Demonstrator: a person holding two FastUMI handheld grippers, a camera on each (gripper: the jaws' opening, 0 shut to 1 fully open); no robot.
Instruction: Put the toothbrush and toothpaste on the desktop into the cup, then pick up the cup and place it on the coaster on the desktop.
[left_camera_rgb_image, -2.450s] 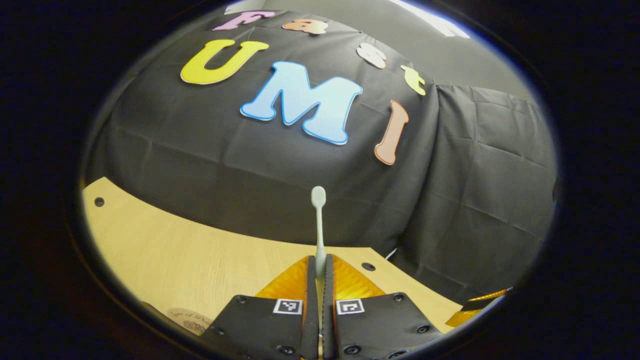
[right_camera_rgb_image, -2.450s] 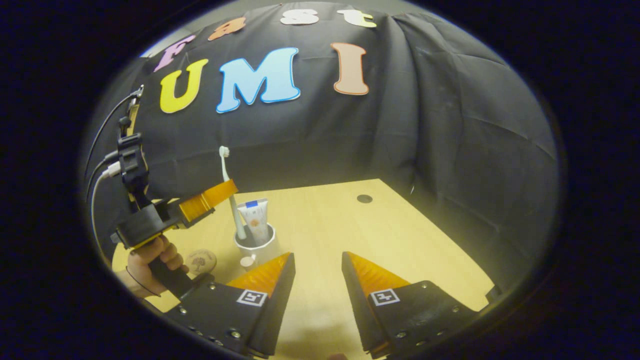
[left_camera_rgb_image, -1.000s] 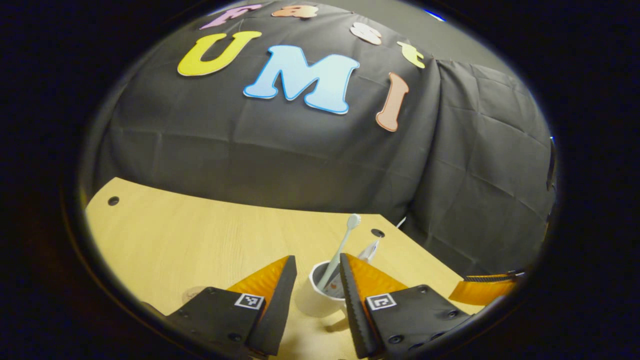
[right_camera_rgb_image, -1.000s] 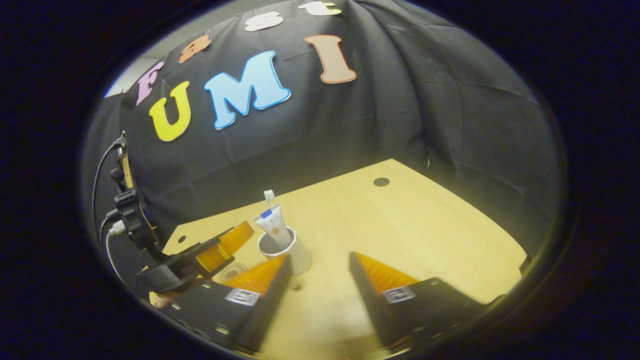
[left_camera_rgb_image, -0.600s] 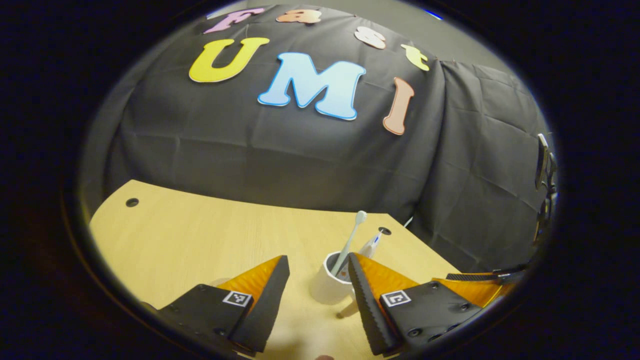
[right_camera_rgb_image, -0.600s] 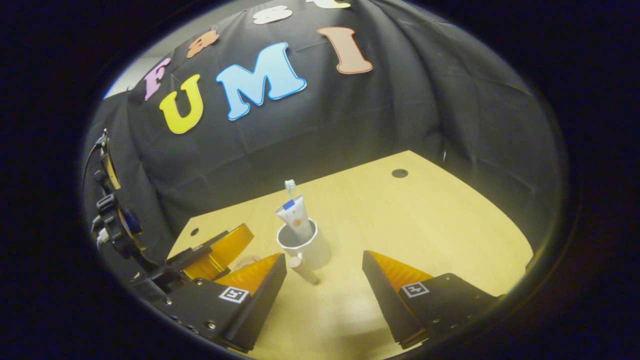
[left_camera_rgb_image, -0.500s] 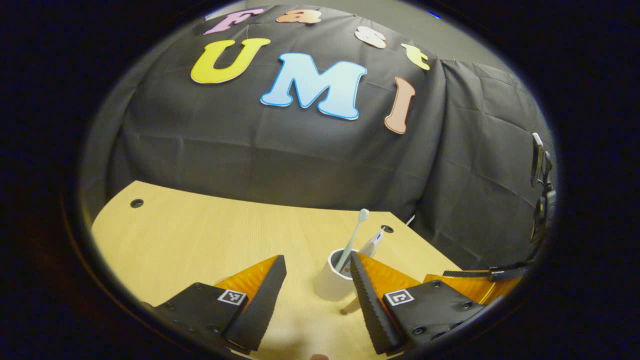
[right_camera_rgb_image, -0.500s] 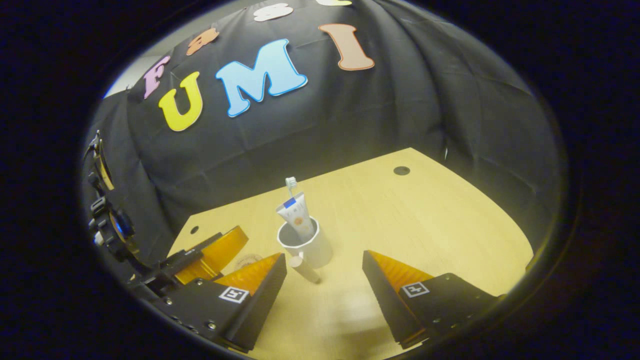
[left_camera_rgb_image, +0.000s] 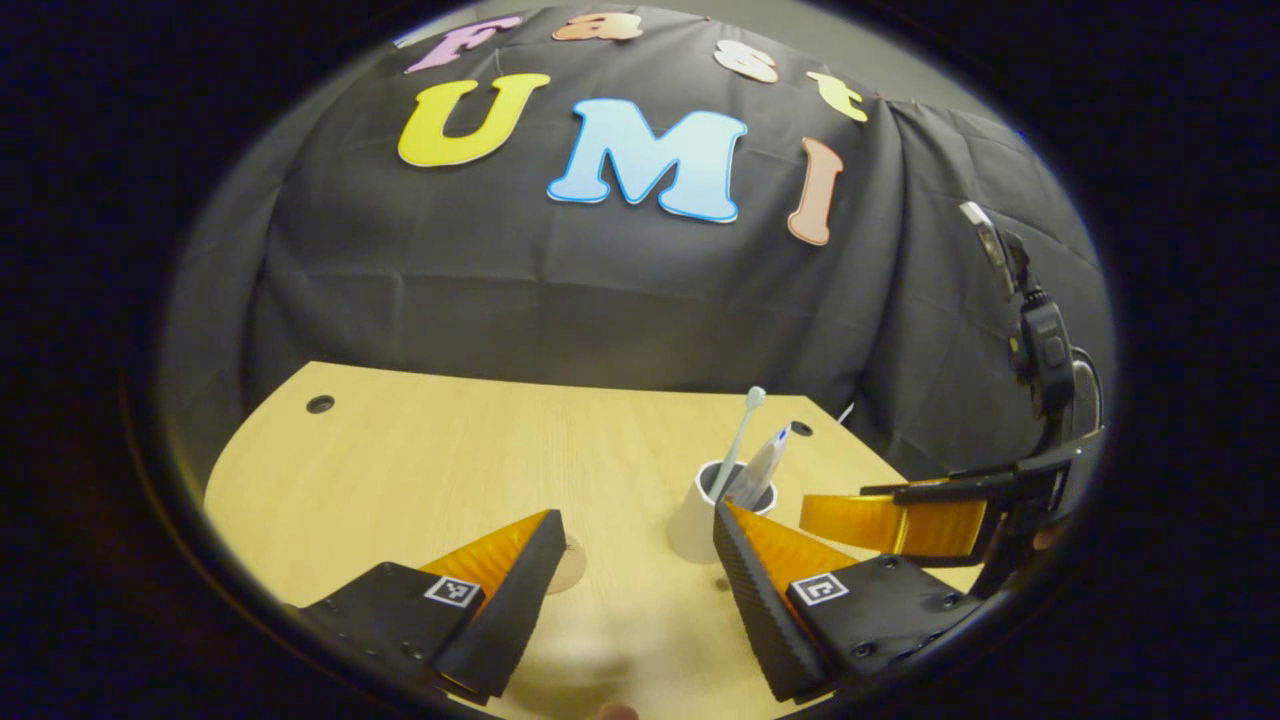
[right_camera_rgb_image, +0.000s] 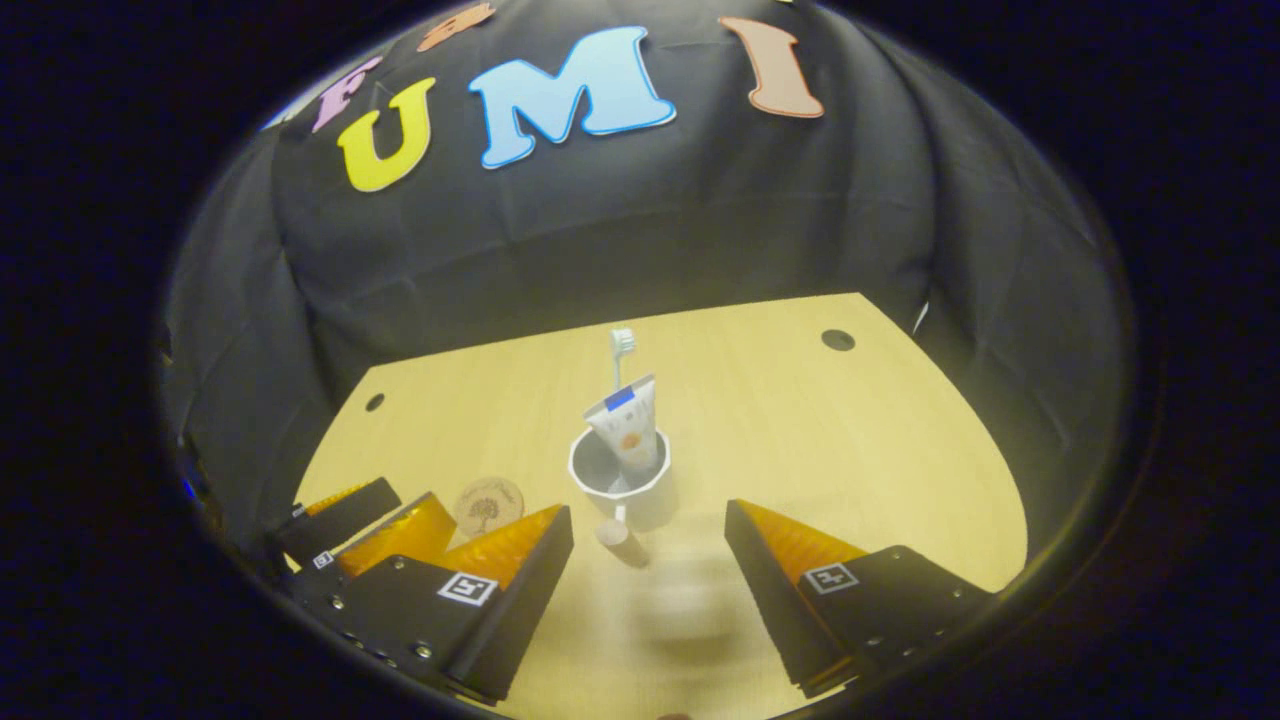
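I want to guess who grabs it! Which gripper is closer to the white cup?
Hard to call. The open right gripper faces the white cup head-on; the open left gripper has it beside one finger.

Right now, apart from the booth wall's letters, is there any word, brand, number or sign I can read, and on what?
No text can be read.
toothpaste: blue band and a round mark; its print is too small to read.
coaster: a tree-like picture; any lettering is too blurred to read.
square tags: black-and-white coded patterns, no words.
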